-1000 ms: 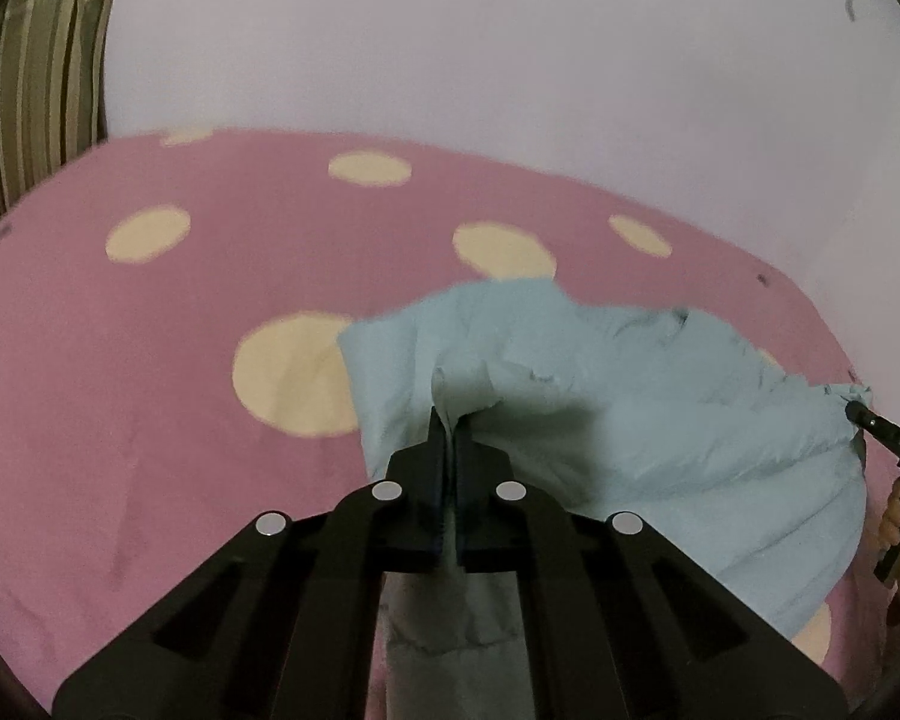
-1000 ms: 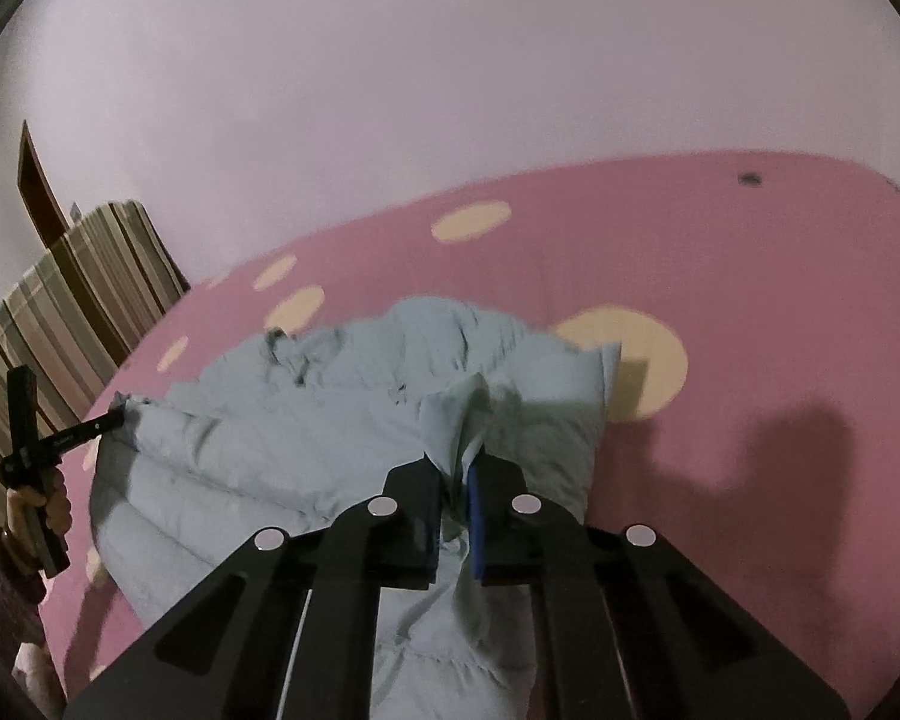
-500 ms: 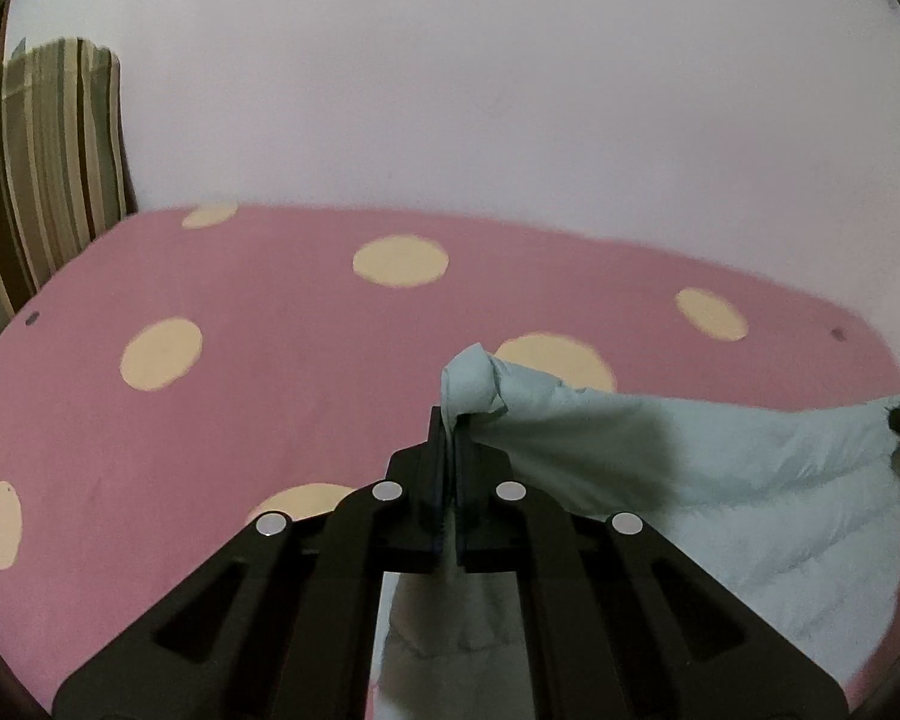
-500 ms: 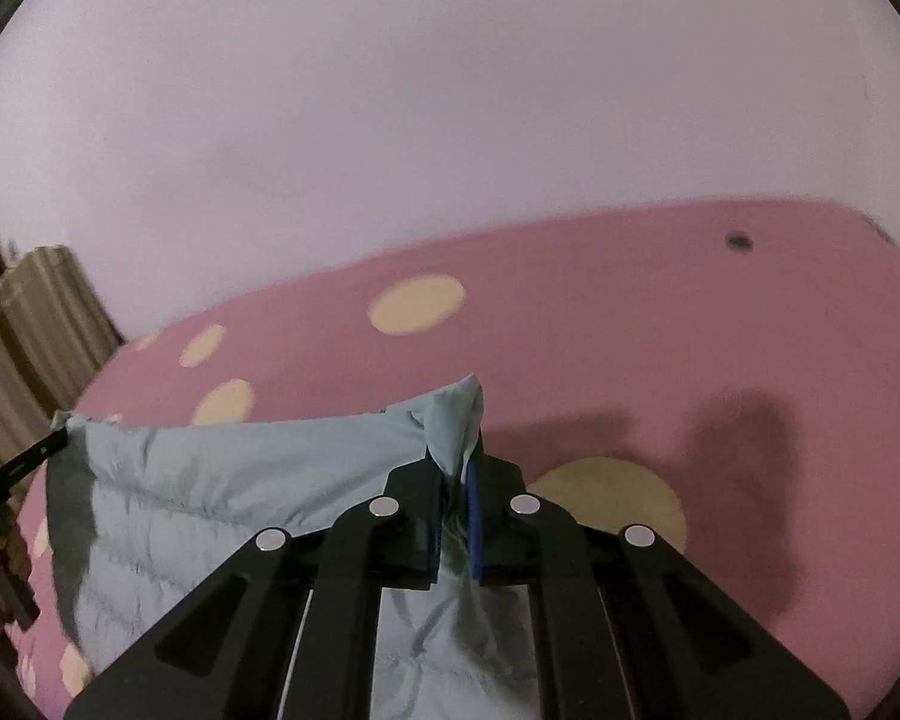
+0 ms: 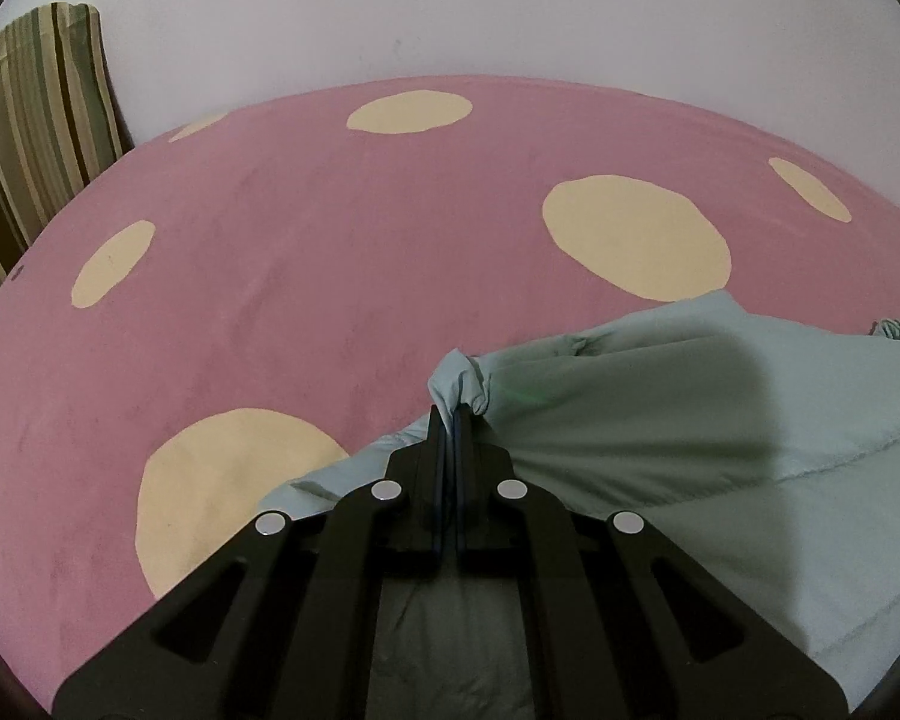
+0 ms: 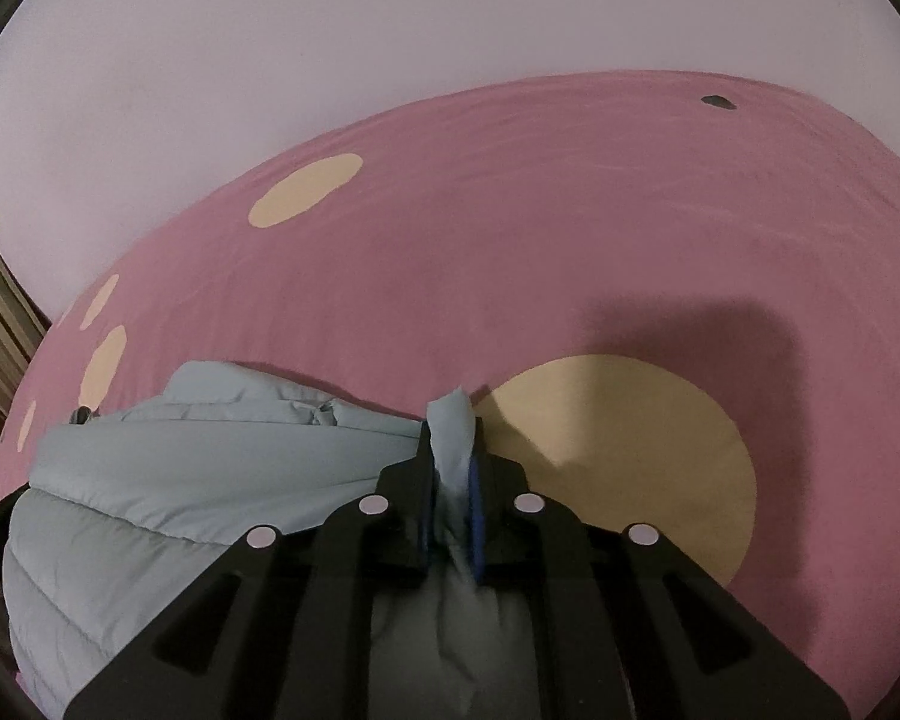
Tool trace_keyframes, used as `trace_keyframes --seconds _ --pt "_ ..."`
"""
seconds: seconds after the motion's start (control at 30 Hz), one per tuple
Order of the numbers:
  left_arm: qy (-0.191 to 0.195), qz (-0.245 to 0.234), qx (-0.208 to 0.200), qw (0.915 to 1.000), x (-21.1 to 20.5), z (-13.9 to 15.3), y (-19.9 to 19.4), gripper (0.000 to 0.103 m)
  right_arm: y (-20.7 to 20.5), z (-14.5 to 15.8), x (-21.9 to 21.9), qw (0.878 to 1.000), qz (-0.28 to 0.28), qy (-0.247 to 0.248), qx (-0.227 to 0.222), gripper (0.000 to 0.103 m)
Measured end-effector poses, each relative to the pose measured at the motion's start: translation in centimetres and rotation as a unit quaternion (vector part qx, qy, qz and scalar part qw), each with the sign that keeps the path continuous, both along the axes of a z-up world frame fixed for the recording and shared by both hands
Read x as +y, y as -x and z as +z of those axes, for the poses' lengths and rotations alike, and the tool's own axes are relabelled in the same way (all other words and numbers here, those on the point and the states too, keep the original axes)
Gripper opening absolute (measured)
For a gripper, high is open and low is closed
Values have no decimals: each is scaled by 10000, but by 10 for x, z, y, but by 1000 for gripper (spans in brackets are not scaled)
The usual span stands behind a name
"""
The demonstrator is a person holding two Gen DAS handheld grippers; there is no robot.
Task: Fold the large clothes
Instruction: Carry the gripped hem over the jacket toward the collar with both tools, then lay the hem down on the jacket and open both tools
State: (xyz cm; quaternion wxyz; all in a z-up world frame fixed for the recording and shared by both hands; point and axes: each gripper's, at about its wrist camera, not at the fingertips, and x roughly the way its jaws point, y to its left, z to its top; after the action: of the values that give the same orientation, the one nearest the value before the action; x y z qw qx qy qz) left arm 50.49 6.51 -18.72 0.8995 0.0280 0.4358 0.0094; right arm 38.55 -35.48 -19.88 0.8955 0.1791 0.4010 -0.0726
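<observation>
A pale blue quilted jacket [image 5: 720, 450] lies on a pink bed cover with cream dots [image 5: 330, 276]. My left gripper [image 5: 450, 414] is shut on a bunched corner of the jacket, low over the cover, and the cloth spreads away to the right. In the right wrist view the jacket [image 6: 180, 480] spreads to the left. My right gripper [image 6: 453, 426] holds another bunched corner just above a large cream dot [image 6: 642, 450]. Its jaws are opening, with the fold of cloth still between the blue pads.
A pale wall rises behind the bed. A striped green and brown cushion or curtain [image 5: 36, 132] stands at the bed's left end and shows again as a striped edge [image 6: 0, 324] in the right wrist view. A small dark spot [image 6: 717, 102] marks the cover's far right.
Both grippers moved forward and down over the bed, carrying the jacket's corners with them. The jacket now lies lower and flatter. The gap between the right jaws has widened slightly.
</observation>
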Motion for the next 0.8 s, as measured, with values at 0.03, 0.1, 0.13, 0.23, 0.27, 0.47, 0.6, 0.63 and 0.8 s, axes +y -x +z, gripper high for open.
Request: trace_keyframes --seconds 0.03,0.1,0.13,0.23,0.27,0.47,0.6,0.63,0.8 --pt "22 -3 8 10000 1 3 -1 3 0 1 1 10000 3 -12 3 11" --pt "102 52 53 9999 6 11 1 8 2 5 -3 9999 17 -117 1 14" --pt "101 117 63 9999 6 16 5 19 2 5 -2 9999 12 -123 33 20" --pt "235 375 -94 9990 16 38 22 38 9 22 1 9997 -160 147 83 37" --pt "282 430 -155 9986 17 46 28 38 17 33 5 9994 -239 233 -65 37" --pt "829 -139 -426 9955 -28 81 58 53 26 69 68 9979 382 161 -502 37" --pt "931 -352 -235 9948 -64 63 54 55 11 57 122 9945 912 349 -386 37" --pt "871 -356 -171 9954 -71 52 50 55 7 51 134 9931 1018 474 -338 37" --pt "812 -267 -29 9963 -78 13 38 59 -6 15 156 9890 1213 848 -4 37"
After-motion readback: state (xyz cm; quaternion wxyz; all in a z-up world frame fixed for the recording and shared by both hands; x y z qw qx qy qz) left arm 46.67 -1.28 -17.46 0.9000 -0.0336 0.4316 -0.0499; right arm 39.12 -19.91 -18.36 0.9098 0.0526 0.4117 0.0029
